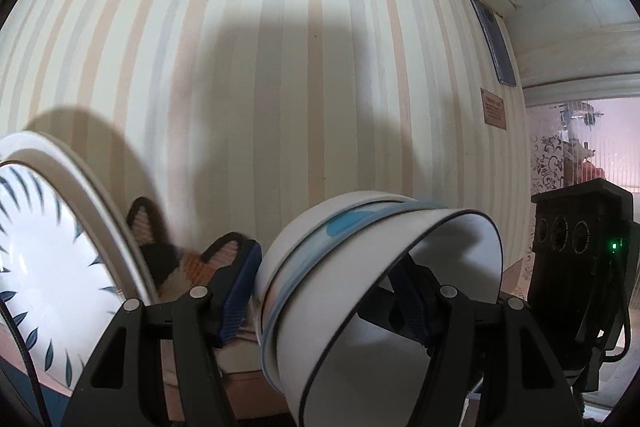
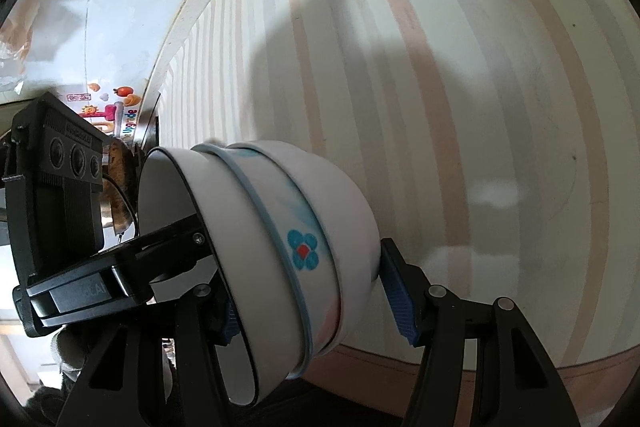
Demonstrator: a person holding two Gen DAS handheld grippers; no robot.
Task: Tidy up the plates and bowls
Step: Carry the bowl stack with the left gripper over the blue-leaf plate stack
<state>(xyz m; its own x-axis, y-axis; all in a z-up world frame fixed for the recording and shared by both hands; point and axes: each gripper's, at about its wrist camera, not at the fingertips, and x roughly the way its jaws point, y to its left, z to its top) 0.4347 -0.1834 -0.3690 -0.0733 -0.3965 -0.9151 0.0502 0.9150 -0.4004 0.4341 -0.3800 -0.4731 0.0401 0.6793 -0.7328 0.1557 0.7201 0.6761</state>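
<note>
The nested bowls [image 1: 360, 291] were tipped sideways between both hand-held grippers, left [image 1: 332, 291] clamping the glazed, slippery, breakable rim wall, right [image 2: 316, 299] open around them, so I'd grab the rim firmly.

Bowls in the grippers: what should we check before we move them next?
1. Bowls nested: ok. The bowls sit one inside another, tipped on their side.
2. Left gripper around the stack: ok. One finger is by the base and the other is inside the black-rimmed opening.
3. Left grip tight: cannot tell.
4. Right gripper gripping: cannot tell. Its blue pad is by the base, and the other finger is hidden behind the bowls.
5. Leaf-pattern plate out of the way: ok. It stands left of the stack, apart from it.
6. Spot to put the bowls down: cannot tell. Mostly the striped wall shows.
</note>
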